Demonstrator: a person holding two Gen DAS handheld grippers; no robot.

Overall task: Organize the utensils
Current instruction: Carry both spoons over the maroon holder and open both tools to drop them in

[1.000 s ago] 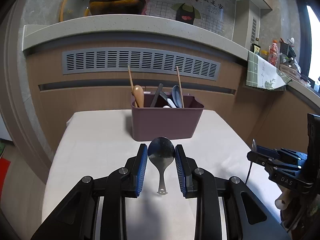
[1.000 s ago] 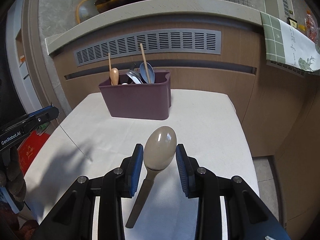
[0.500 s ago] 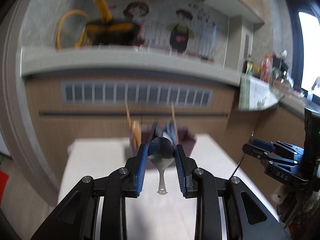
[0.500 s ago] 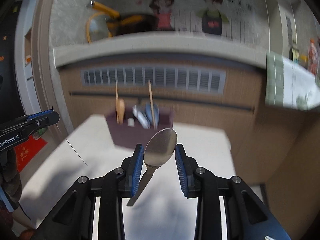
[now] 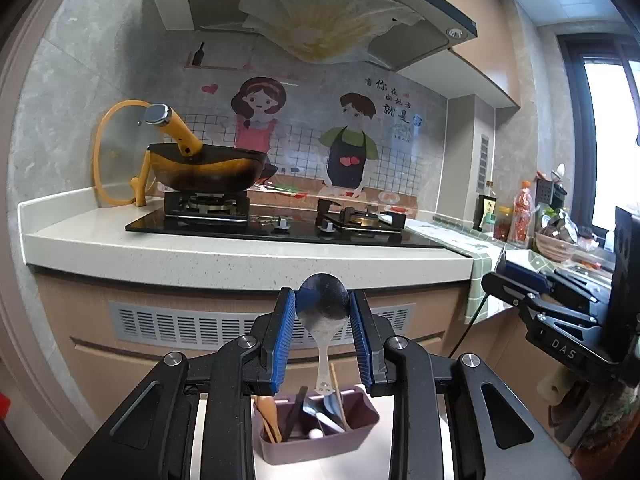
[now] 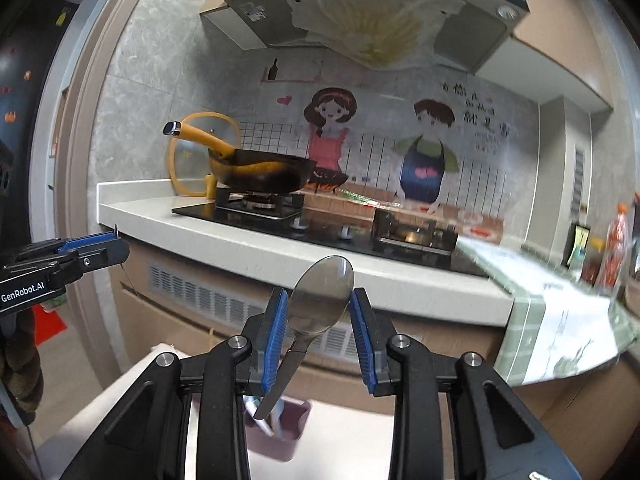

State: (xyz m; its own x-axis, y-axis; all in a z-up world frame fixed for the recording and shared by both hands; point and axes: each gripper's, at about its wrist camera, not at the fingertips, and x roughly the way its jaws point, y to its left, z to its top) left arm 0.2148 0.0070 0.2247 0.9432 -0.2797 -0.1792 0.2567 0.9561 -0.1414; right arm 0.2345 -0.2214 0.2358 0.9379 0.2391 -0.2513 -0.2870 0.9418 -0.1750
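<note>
Steel spoon (image 5: 323, 308) sitting clamped by its bowl in left gripper (image 5: 323, 334), bowl at 12, handle hanging toward 6. Right gripper (image 6: 318, 330) pinching second spoon (image 6: 320, 296), handle slanting to 7. Maroon caddy (image 5: 320, 438) below holding wooden spoon, chopsticks, dark utensils.

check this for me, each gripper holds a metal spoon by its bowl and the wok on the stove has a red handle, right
Not quite: the wok has a yellow handle, not red, as the left wrist view shows. The rest holds: the left gripper pinches a metal spoon by its bowl, and the right gripper does the same with its spoon.
</note>
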